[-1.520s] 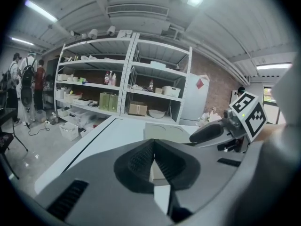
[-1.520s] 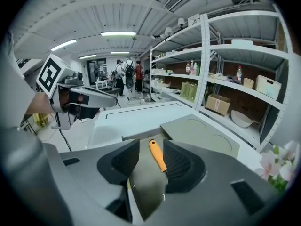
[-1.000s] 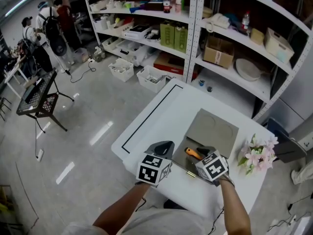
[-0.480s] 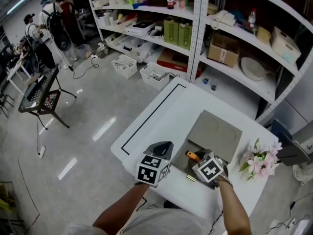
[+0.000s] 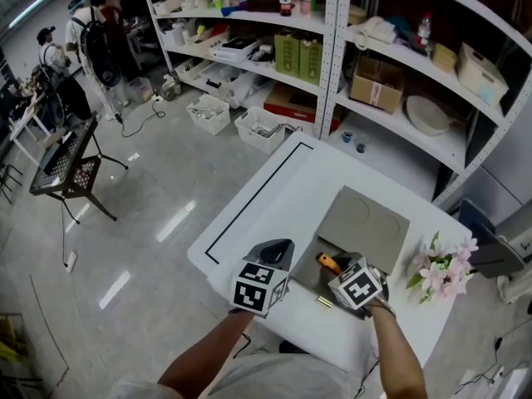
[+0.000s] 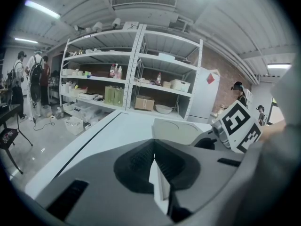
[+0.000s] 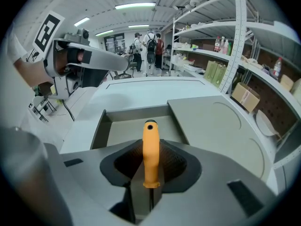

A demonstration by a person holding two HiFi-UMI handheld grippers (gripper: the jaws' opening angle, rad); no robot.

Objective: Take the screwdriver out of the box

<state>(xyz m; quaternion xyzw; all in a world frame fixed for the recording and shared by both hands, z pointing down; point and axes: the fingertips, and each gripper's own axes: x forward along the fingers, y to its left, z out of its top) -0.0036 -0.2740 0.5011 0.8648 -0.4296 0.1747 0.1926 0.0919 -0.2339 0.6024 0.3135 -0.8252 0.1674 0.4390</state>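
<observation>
The left gripper hovers over the near edge of the white counter. Its fingers are pressed together with nothing between them. The cube on its back shows black-and-white square markers, a pattern with no words.

Just to its right, the right gripper tilts steeply down at the near end of the grey box. Its fingers have just been closing and now pinch the orange handle of the screwdriver, 1 dark ribbed pad on each side. The handle's butt, with a small round hole in it, juts forward over the open inside of the box. The shaft is hidden under the gripper, so it can't be seen whether the tip still rests in the box. This gripper's cube carries the same kind of markers.

The flat grey lid lies open beyond the box, with 2 shallow circles pressed into it. A bunch of pale pink flowers lies on the counter to the right of the box. A thin black line runs along the counter's left side.

Further off stand white metal shelves with green cartons, bottles and a cardboard box; their print is too small to read. White crates sit on the floor below. 2 people stand at the far left.
</observation>
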